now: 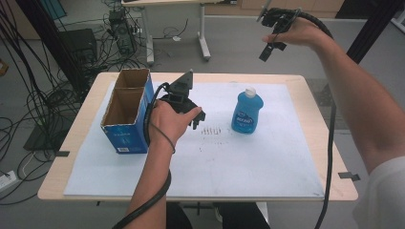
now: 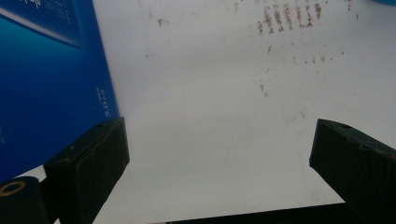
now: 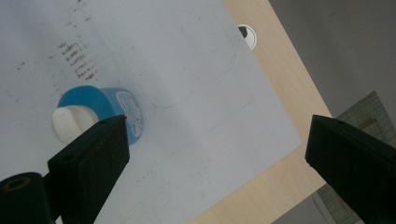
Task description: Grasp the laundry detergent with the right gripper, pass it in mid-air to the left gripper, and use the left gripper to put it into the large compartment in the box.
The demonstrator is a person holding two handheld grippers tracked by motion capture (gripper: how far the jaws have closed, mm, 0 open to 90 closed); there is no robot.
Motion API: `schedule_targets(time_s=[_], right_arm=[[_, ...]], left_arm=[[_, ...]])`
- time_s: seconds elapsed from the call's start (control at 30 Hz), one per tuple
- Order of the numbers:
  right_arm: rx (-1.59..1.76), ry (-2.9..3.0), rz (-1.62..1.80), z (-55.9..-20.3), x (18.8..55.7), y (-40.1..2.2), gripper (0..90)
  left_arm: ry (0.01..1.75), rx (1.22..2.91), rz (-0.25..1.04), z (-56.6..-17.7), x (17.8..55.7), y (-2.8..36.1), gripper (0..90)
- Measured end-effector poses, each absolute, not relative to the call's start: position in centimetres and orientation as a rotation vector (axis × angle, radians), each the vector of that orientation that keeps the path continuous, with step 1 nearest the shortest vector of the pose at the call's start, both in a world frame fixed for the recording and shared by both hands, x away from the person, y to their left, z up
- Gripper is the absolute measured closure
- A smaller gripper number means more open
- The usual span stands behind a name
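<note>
A blue cardboard box, open at the top with two compartments, stands at the left of the white mat. A blue bottle with a white cap stands upright near the mat's middle. My left gripper hangs low between box and bottle, open and empty, pointing down at the mat. In the left gripper view the gripper has the box's blue wall just to its left. My right gripper is held high above the table's far right, open. From above, that gripper looks down on the bottle.
Rows of small dark marks stain the mat between the left gripper and the bottle. The wooden table shows bare rim around the mat. Beyond the table are cables, equipment and another table's legs on the floor.
</note>
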State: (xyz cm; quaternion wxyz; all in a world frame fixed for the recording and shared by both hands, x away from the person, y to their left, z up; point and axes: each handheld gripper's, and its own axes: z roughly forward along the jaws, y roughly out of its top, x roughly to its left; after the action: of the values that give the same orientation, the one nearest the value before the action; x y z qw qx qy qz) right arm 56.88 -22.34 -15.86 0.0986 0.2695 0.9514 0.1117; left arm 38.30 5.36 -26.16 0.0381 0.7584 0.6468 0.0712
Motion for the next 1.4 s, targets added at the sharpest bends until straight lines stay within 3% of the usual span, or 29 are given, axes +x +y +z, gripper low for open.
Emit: schedule_targets(time_s=[1.03,1.4], right_arm=[[0.783,2.809,0.364,-16.4,51.9,-27.8,6.1],[0.790,2.822,0.415,-18.7,48.7,-30.0,5.7]], left_arm=[[1.936,2.361,0.237,-25.5,37.9,4.3,5.1],[1.921,2.364,0.240,-25.6,37.4,4.3,5.1]])
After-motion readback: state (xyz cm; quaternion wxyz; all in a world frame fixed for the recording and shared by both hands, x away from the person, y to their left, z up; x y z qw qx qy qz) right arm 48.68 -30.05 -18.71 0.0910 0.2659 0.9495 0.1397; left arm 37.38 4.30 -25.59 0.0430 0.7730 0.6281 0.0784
